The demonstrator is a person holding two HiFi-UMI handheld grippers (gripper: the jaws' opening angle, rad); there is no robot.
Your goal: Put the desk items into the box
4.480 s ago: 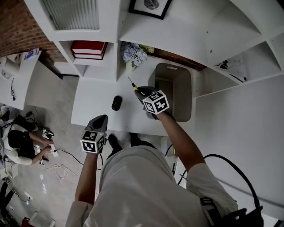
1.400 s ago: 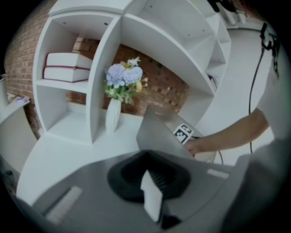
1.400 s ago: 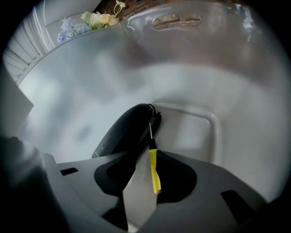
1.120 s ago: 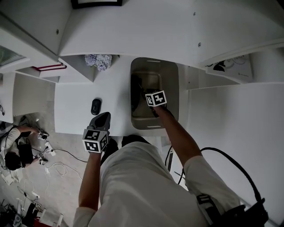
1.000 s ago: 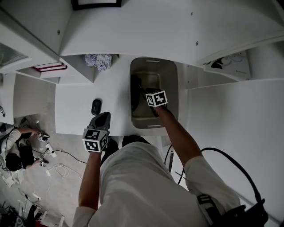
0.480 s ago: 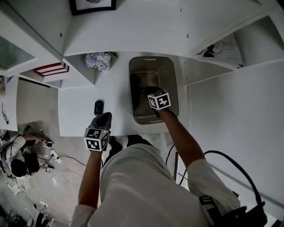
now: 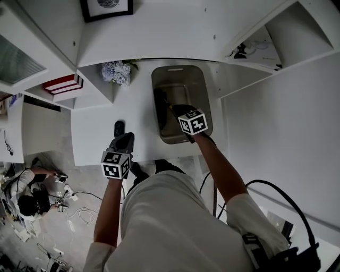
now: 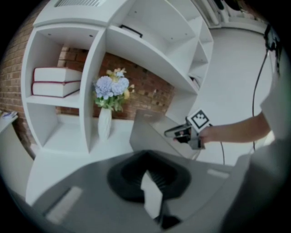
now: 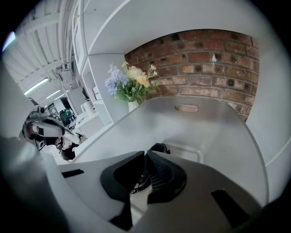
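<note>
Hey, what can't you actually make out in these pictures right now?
Contents of the grey plastic box: head view, dark, partly behind the right tool, whose jaws have just been closing with nothing between; right gripper view, the tool's body covers most.
The black oval item on the white desk: head view, too small to identify.
The black-framed picture: head view, cut by the top edge.

Soft, even indoor light, slightly dim.
Both gripper views bulge fisheye with black corners and blur up close; shadow pools inside the box.
</note>
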